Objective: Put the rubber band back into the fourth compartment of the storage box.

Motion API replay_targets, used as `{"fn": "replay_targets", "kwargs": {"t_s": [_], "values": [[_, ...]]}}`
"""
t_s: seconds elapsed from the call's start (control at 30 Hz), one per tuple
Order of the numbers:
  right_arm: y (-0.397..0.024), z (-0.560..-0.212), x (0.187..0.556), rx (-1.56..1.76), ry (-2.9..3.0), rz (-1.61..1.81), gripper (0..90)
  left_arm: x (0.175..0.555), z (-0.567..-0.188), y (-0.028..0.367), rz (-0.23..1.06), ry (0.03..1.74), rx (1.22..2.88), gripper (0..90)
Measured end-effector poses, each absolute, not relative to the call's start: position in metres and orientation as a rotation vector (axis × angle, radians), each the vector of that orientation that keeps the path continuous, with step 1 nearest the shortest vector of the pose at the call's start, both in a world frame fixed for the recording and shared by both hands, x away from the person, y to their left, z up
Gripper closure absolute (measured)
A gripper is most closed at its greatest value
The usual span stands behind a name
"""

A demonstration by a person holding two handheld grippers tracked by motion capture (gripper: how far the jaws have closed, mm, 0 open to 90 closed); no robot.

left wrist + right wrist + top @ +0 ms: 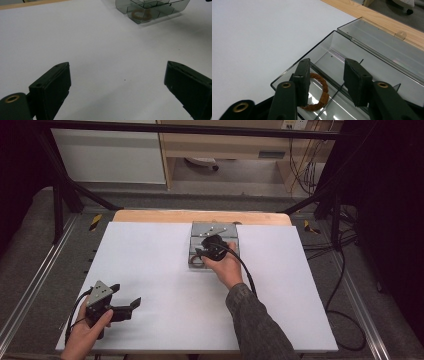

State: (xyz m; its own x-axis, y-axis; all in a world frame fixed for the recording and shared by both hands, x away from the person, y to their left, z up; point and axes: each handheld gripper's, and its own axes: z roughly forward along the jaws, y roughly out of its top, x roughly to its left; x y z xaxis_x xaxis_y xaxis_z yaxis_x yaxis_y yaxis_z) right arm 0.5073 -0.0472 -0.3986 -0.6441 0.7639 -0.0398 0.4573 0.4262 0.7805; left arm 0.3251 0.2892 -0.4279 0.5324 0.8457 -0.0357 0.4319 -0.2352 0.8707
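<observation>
Right claw [325, 75], spread, overhangs a braided bracelet [320, 92]; left claw [117, 82] spread.

Left gripper [126, 296]: near edge, jaws spread wide.
Right gripper [325, 75]: arm stretched forward, jaws partly apart, gripping nothing.

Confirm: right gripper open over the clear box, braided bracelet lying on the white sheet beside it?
Not quite. The braided bracelet lies inside a compartment of the clear box, not on the white sheet. The right gripper view shows it; the right gripper is open over the box.
</observation>
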Motion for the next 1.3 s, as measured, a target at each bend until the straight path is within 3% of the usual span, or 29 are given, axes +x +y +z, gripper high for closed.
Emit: {"fn": "replay_targets", "kwargs": {"t_s": [0.6,0.9,1.3], "values": [[-0.051,-0.397,0.511,1.19,2.27,1.166,32.3,0.325,-0.428,0.289,0.569,1.052,1.859,6.8],[-0.053,-0.393,0.51,1.267,2.257,1.196,11.6,0.325,-0.428,0.289,0.567,1.054,1.858,6.8],[-0.065,-0.373,0.5,1.202,2.199,1.236,5.7,0.325,-0.428,0.29,0.568,1.056,1.862,6.7]]}}
